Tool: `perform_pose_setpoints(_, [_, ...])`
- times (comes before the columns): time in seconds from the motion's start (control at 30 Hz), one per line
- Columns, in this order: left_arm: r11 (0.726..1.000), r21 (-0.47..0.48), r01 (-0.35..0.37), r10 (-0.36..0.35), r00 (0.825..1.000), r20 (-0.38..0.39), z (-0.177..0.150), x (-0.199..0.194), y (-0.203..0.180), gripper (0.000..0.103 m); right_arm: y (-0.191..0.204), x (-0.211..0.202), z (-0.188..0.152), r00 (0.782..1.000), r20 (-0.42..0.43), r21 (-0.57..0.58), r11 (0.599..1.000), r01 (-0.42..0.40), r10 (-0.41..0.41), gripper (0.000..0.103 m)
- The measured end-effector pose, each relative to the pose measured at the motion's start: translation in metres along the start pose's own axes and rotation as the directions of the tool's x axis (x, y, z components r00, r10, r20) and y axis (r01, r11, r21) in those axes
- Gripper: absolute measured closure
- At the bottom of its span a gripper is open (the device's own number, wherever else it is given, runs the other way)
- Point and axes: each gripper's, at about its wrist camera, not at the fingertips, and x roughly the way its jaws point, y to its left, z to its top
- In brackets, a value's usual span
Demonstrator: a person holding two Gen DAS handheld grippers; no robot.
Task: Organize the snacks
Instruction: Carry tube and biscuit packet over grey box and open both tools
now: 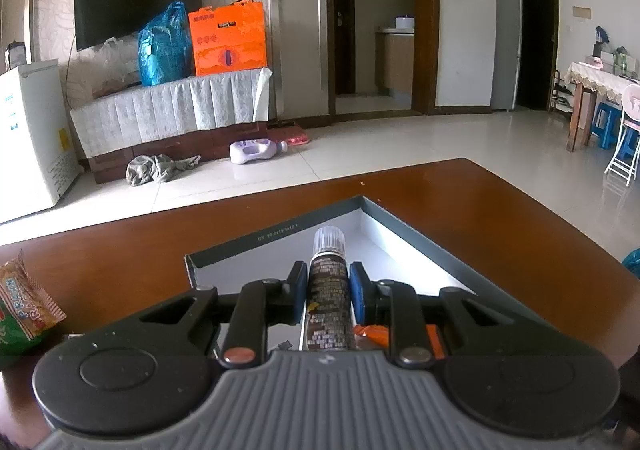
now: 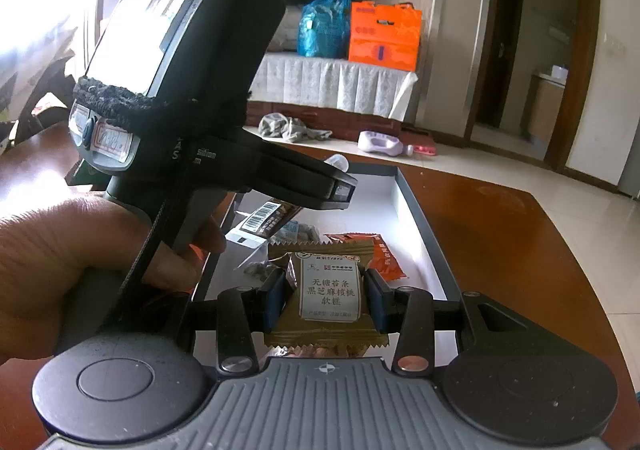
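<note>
Two tongs over the box [image 1: 276,238] on the bench [image 1: 460,190]: left tongs [image 1: 327,288] clench a dark tube with clear cap [image 1: 329,290]; right tongs [image 2: 328,292] grip a gold snack packet [image 2: 329,290]; beyond lie orange packets [image 2: 384,254] in the box, a green packet [image 1: 24,310] outside

The left gripper [image 1: 327,292], in the lower middle of its wrist view, has a grey ribbed body, two round black side discs, black link arms with silver and copper-coloured rivets, and blue pads on its fingers [image 1: 359,292]. The right gripper [image 2: 327,298] has the same build. In the upper left of the right wrist view, a bare hand [image 2: 76,262] appears beside a black housing with a bright screen and black strap.
</note>
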Motion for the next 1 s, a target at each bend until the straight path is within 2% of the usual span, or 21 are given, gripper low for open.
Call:
perform_pose_setpoints(0.23, [1.0, 0.014, 0.007, -0.007, 1.0, 0.016, 0.009, 0.001, 0.002, 0.082, 0.001, -0.001, 0.0, 1.0, 0.005, 0.004, 1.0, 0.003, -0.003, 0.06])
perform_pose_setpoints(0.57, [1.0, 0.01, 0.007, -0.007, 1.0, 0.012, 0.004, 0.0, 0.005, 0.08, 0.0, -0.004, -0.001, 1.0, 0.023, 0.001, 1.0, 0.006, -0.006, 0.058])
perform_pose_setpoints(0.63, [1.0, 0.004, 0.008, -0.008, 1.0, 0.011, 0.006, 0.001, 0.006, 0.08, 0.0, -0.007, -0.001, 0.999, 0.038, -0.002, 1.0, 0.007, -0.007, 0.055])
perform_pose_setpoints(0.77, [1.0, -0.022, 0.015, -0.014, 1.0, 0.017, 0.006, -0.001, 0.011, 0.08, 0.0, -0.012, 0.001, 0.998, 0.06, -0.005, 1.0, 0.022, -0.022, 0.037])
perform_pose_setpoints(1.0, [1.0, -0.023, 0.001, -0.001, 1.0, 0.021, 0.005, -0.005, 0.016, 0.08, -0.002, -0.013, 0.0, 0.997, 0.07, -0.012, 1.0, 0.019, -0.018, 0.032])
